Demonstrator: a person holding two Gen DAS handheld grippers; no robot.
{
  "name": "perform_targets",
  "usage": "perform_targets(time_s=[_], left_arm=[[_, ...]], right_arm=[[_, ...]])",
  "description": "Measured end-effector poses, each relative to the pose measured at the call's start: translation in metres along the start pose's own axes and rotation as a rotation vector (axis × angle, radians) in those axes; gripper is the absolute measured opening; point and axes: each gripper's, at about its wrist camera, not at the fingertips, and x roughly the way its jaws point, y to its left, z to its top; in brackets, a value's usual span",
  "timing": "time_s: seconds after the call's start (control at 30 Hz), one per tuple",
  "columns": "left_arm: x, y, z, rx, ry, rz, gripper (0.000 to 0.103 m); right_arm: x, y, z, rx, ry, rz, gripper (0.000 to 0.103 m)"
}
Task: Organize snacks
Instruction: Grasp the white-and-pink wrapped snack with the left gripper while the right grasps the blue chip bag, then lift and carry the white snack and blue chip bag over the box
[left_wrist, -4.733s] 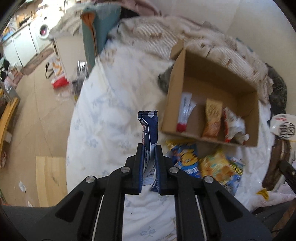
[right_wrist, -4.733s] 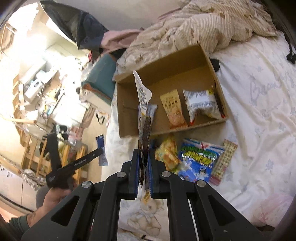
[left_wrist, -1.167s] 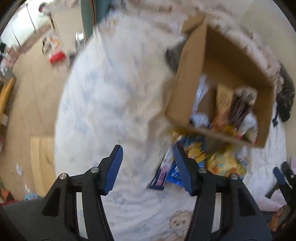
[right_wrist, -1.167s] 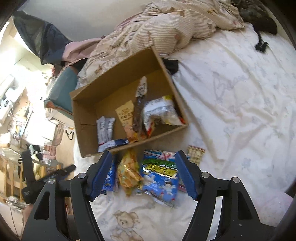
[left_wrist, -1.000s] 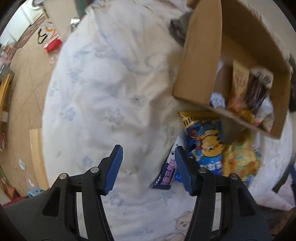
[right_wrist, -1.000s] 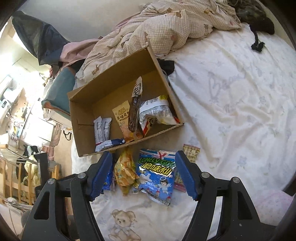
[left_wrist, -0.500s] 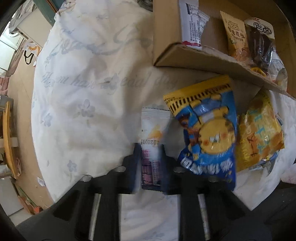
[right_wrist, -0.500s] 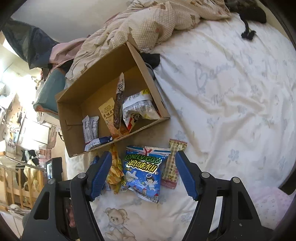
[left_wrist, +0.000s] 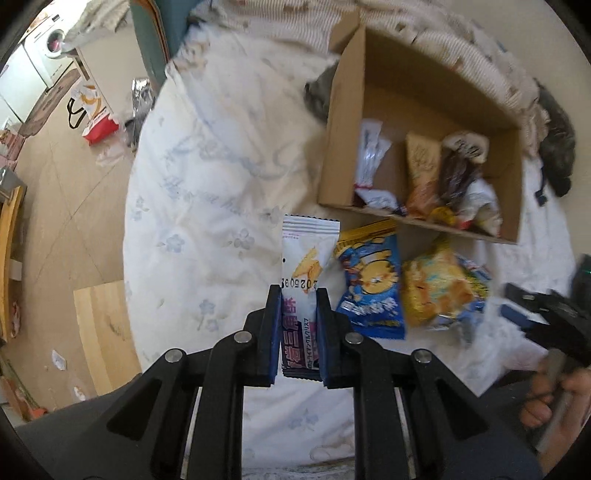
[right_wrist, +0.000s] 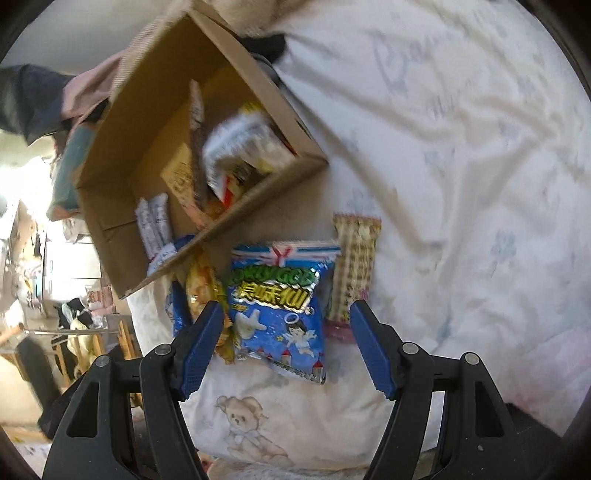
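Left gripper (left_wrist: 297, 306) pinches a slim white-and-purple wafer packet (left_wrist: 306, 266) by its near end, lifted off the white floral bedsheet (left_wrist: 207, 206) — carry it far-right over the open brown cardboard box (left_wrist: 341, 122), clear the near wall, then let go. Right gripper (right_wrist: 287, 339) is spread wide above the blue-green snack bag (right_wrist: 280, 306) w/ nothing held.

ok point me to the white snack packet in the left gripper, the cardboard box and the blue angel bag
white snack packet (left_wrist: 308, 254): left wrist view, on its upper printed face above the pads.
cardboard box (left_wrist: 341, 136): left wrist view, on its left outer wall.
blue angel bag (right_wrist: 280, 314): right wrist view, on the middle of its front.
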Motion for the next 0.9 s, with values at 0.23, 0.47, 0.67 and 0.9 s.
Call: perform_targets(time_s=[0.23,0.47,0.67,0.9], left_arm=[[-0.010,-0.004,0.009,0.001,-0.030,-0.060,0.014],[0.011,-0.004,0.014,-0.045,0.008,-0.085,0.014],[0.011,-0.005,0.017,-0.045,-0.014,-0.068,0.014],[0.017,-0.010,0.016,-0.020,-0.015,-0.039,0.014]], right_arm=[[0.028,0.006,0.003,0.015,0.060,-0.034,0.072],[0.056,0.011,0.006,0.026,0.104,-0.054,0.072],[0.068,0.024,0.003,-0.043,0.120,-0.093,0.064],[0.051,0.043,-0.009,-0.207,0.098,-0.063,0.043]])
